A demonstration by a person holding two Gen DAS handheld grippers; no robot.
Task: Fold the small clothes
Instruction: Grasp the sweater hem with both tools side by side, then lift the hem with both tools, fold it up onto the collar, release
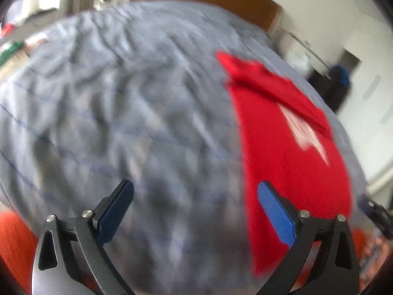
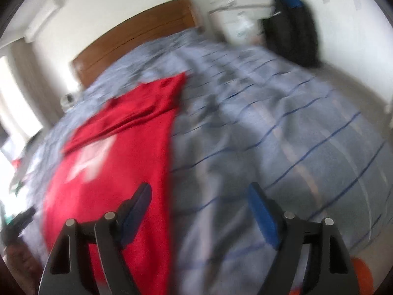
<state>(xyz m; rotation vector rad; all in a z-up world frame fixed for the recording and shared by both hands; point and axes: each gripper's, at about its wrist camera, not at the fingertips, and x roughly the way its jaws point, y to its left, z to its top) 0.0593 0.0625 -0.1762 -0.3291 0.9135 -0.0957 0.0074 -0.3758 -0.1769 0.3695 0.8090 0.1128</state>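
Observation:
A red garment (image 1: 289, 152) with a white print lies on the grey striped bedcover (image 1: 122, 98), folded into a long strip. In the left wrist view it is to the right, under the right fingertip. My left gripper (image 1: 195, 186) is open and empty above the bedcover. In the right wrist view the red garment (image 2: 118, 162) lies to the left, under the left fingertip. My right gripper (image 2: 200, 190) is open and empty above the bedcover (image 2: 282, 147). Both views are motion-blurred.
A wooden headboard (image 2: 137, 36) stands at the far end of the bed. A dark bag or jacket (image 2: 292, 24) hangs by the white wall at the right. Clutter (image 1: 14, 44) lies beside the bed at the left. An orange thing (image 1: 14, 241) shows at the near edge.

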